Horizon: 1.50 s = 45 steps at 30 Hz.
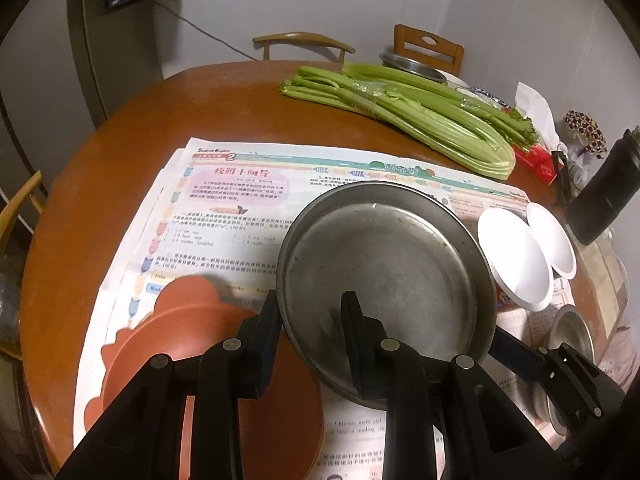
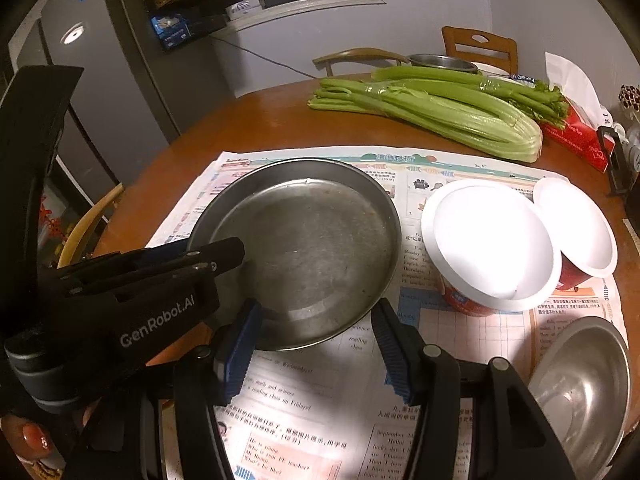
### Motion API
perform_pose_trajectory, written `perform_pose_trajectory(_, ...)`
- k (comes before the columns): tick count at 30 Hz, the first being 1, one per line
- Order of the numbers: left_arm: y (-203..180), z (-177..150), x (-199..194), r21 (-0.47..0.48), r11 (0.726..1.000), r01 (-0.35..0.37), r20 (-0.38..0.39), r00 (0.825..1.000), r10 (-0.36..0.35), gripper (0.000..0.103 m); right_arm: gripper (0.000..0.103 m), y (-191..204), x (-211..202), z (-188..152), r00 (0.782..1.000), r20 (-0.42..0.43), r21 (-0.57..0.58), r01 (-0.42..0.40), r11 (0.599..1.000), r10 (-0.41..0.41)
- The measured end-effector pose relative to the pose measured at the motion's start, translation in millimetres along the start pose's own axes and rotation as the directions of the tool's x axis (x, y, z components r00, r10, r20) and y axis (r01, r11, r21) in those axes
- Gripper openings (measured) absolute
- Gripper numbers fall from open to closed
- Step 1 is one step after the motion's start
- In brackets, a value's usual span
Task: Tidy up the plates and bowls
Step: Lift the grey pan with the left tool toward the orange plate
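A round steel plate (image 1: 384, 264) hangs tilted above the newspaper. My left gripper (image 1: 310, 300) is shut on its near rim, and the right wrist view shows that gripper (image 2: 235, 252) clamped on the plate's left edge (image 2: 312, 248). My right gripper (image 2: 316, 312) is open, its blue-padded fingers either side of the plate's near rim without pressing it. A terracotta plate (image 1: 192, 336) lies under my left gripper. Two red paper bowls with white insides (image 2: 492, 248) (image 2: 580, 228) lean at the right. A small steel bowl (image 2: 584, 392) sits at the near right.
Newspaper (image 2: 320, 392) covers the round wooden table (image 1: 132, 128). Celery (image 1: 420, 116) lies across the back, with a steel basin (image 2: 440, 62) behind it. A red tissue box (image 2: 576, 136) and a black bottle (image 1: 608, 192) stand at the right. Wooden chairs (image 1: 304, 42) ring the table.
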<state>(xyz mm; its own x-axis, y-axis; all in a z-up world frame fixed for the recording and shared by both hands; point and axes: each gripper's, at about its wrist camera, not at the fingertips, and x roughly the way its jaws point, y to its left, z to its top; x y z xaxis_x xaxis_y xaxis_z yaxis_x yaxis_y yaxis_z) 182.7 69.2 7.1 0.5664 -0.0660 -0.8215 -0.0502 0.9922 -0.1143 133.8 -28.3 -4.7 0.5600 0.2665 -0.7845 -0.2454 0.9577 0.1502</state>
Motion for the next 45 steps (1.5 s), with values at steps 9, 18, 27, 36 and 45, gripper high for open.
perform_pose_trajectory(9, 3, -14, -17, -0.031, 0.999, 0.008, 0.017, 1.000, -0.007, 0.030, 0.058, 7, -19, -7, 1.000, 0.027, -0.044, -0.014, 0.999, 0.016)
perform_pose_trajectory(18, 4, -21, -45, -0.042, 0.999, 0.010, 0.060, 0.998, -0.007, 0.030, 0.058, 14, -41, -10, 0.997, 0.065, -0.074, -0.032, 0.997, 0.037)
perform_pose_trajectory(27, 13, -28, -77, -0.063, 0.998, 0.005, 0.107, 0.994, 0.001, 0.031, 0.058, 31, -65, -11, 0.993, 0.102, -0.127, -0.051, 0.991, 0.065)
perform_pose_trajectory(36, 31, -38, -111, -0.101, 0.995, -0.002, 0.161, 0.987, 0.018, 0.033, 0.058, 53, -84, -11, 0.986, 0.123, -0.189, -0.084, 0.978, 0.109)
perform_pose_trajectory(45, 49, -51, -129, -0.143, 0.990, -0.007, 0.182, 0.983, 0.033, 0.033, 0.058, 77, -94, -16, 0.982, 0.133, -0.249, -0.097, 0.964, 0.134)
